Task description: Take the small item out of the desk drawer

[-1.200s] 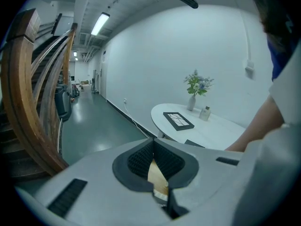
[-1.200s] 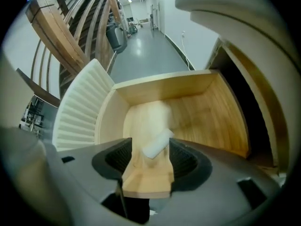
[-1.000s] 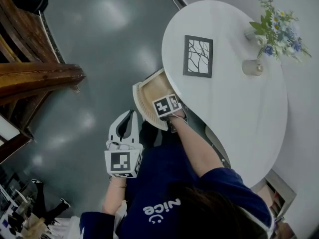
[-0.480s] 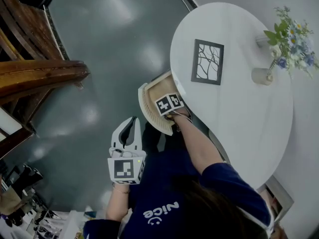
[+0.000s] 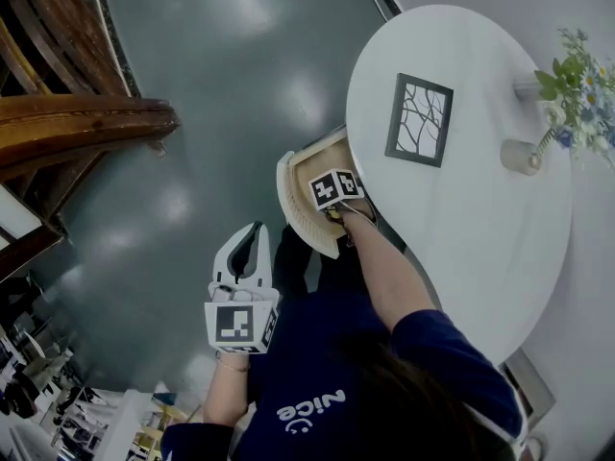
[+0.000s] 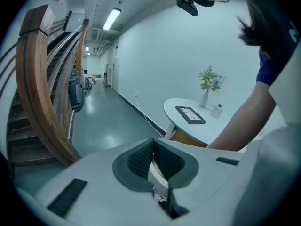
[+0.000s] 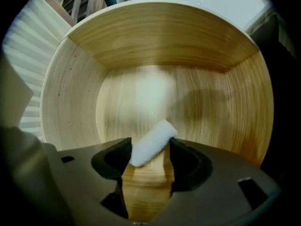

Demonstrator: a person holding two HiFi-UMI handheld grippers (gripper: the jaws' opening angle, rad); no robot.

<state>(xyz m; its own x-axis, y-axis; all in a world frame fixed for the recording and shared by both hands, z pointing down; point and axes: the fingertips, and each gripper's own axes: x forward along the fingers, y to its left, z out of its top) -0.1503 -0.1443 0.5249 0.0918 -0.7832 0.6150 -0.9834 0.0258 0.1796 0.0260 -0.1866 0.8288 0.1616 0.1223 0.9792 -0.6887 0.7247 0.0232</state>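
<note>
The right claw (image 7: 149,150) reaches down into the open, curved, light wooden drawer (image 5: 306,209) that juts out from under the white rounded worktop (image 5: 480,238). Its jaws are closed to a narrow gap on the small white oblong item (image 7: 151,142). The item sits slantwise between the dark pads, one end at the left pad and the other poking out past the right one, above the drawer's pale wooden bottom. The left claw (image 6: 153,147) hangs well apart from the drawer, over the glossy grey floor (image 5: 211,94) beside the person's dark blue sleeve. Its jaws are pressed together at the tips with nothing between them. On the worktop lie a black-framed picture (image 5: 419,120) and, farther along, a pale vase of flowers (image 5: 524,156). A brown wooden staircase (image 5: 67,113) stands across the floor.
</note>
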